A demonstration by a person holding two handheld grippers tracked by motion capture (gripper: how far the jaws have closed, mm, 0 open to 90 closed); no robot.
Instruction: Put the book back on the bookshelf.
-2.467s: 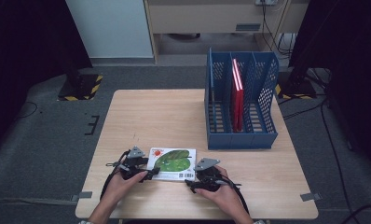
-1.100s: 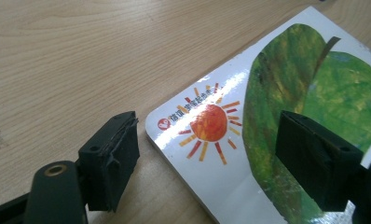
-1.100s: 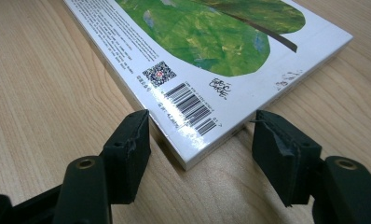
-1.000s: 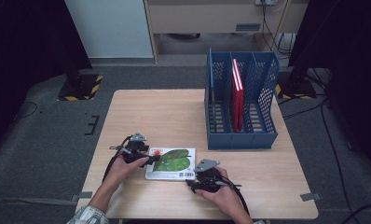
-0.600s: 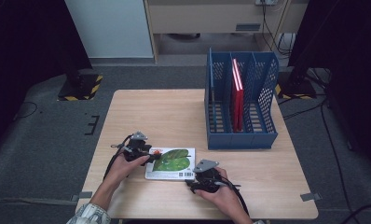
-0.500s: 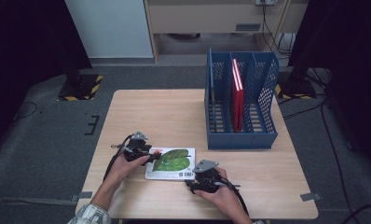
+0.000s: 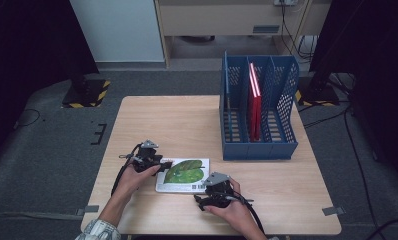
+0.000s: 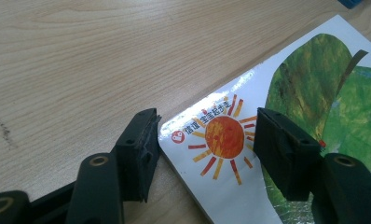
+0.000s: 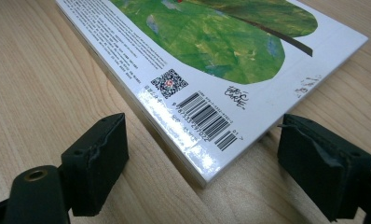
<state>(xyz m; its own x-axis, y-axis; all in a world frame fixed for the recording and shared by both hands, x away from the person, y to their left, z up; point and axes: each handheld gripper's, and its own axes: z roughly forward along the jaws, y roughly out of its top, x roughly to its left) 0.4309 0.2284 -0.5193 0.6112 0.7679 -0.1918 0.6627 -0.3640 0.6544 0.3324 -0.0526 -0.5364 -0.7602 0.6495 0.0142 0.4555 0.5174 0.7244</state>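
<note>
A thin book (image 7: 183,175) with a white cover and a green leaf lies flat near the table's front edge. My left gripper (image 7: 164,165) is at its left corner. In the left gripper view the gripper (image 8: 207,117) has been closing its jaws. One pad (image 8: 141,140) rests on the wood against the book's edge and the other hangs over the sun picture on the book (image 8: 225,135). My right gripper (image 7: 206,192) is at the near right corner. Its jaws (image 9: 202,123) have been opening and stand clear on both sides of the barcode corner of the book (image 9: 207,51).
A blue mesh file rack (image 7: 257,120) stands at the back right of the wooden table (image 7: 177,120), with thin red books (image 7: 254,97) upright in its middle slot. Bare wood lies behind and left of the book. Both forearms come in from the bottom edge.
The left hand has shifted a little away from the person, up to the book's left corner. The right hand and the book have stayed about where they were.
</note>
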